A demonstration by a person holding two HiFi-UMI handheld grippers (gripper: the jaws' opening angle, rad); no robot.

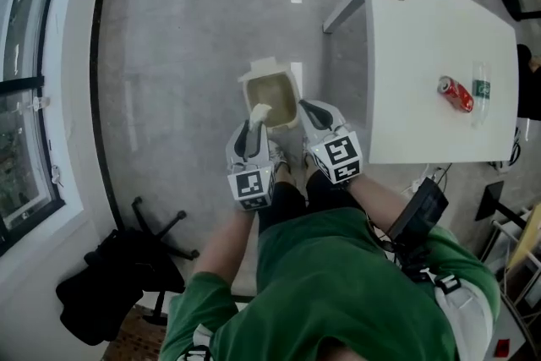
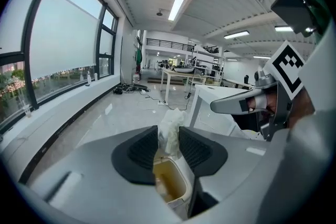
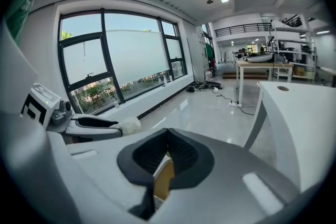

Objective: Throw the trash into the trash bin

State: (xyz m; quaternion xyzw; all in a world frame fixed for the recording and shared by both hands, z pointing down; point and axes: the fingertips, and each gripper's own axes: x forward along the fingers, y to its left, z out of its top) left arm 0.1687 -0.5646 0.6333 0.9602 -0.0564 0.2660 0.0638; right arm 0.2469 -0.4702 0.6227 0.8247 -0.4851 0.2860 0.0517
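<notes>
Head view: my left claw [image 1: 256,121] holds a crumpled tissue [image 1: 259,112] over the open trash bin [image 1: 252,80]; a can [image 1: 455,93] lies on the surface [image 1: 406,55]. Left gripper view alone shows the pads [image 2: 142,149] pinching that tissue. Right gripper view: my right claw [image 3: 167,135] is pressed together, empty.

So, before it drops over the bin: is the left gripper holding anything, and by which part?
A crumpled tissue, pinched at its lower part between the pads of the left gripper; its top sticks out.
</notes>
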